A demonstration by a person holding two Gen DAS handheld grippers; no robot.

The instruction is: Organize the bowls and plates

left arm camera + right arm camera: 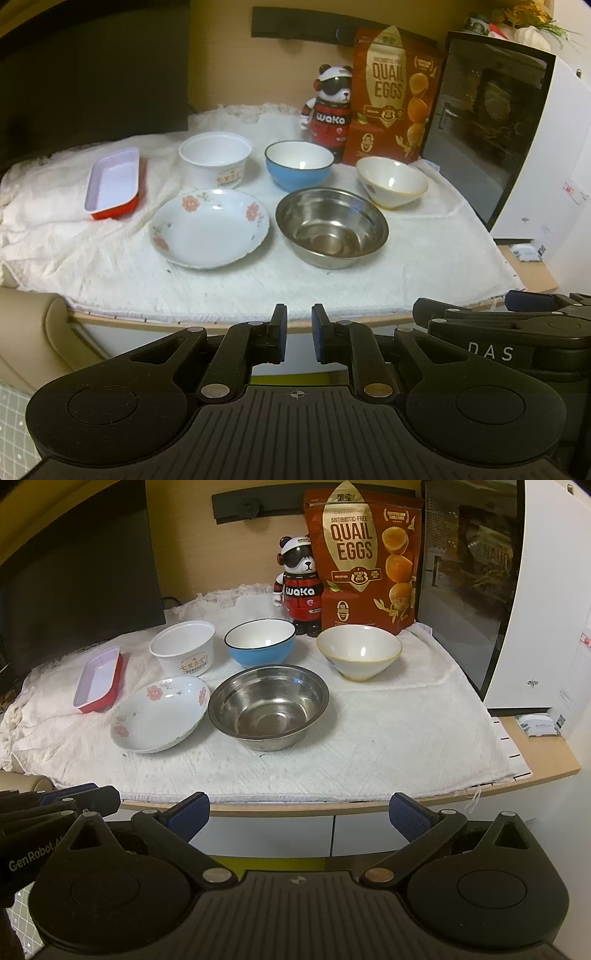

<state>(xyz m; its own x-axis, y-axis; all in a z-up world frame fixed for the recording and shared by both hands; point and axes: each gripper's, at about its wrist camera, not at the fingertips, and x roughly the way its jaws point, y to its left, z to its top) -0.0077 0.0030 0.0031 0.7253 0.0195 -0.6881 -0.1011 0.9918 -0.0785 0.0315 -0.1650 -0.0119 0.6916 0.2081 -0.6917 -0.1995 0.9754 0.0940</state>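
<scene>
Ahead of both grippers a white cloth (369, 738) covers the table, and every dish sits on it beyond the near edge, out of reach of the fingers. The steel bowl (268, 706) lies straight ahead of the left gripper (299, 334), whose jaws stand nearly together with nothing between them, and ahead-left of the right gripper (299, 818), whose jaws are spread wide and empty. The floral plate (209, 227) sits just left of the steel bowl. Farther off stand the white tub (215, 158), blue bowl (299, 165) and cone-shaped white bowl (391, 181); the red tray (113, 182) lies far left.
</scene>
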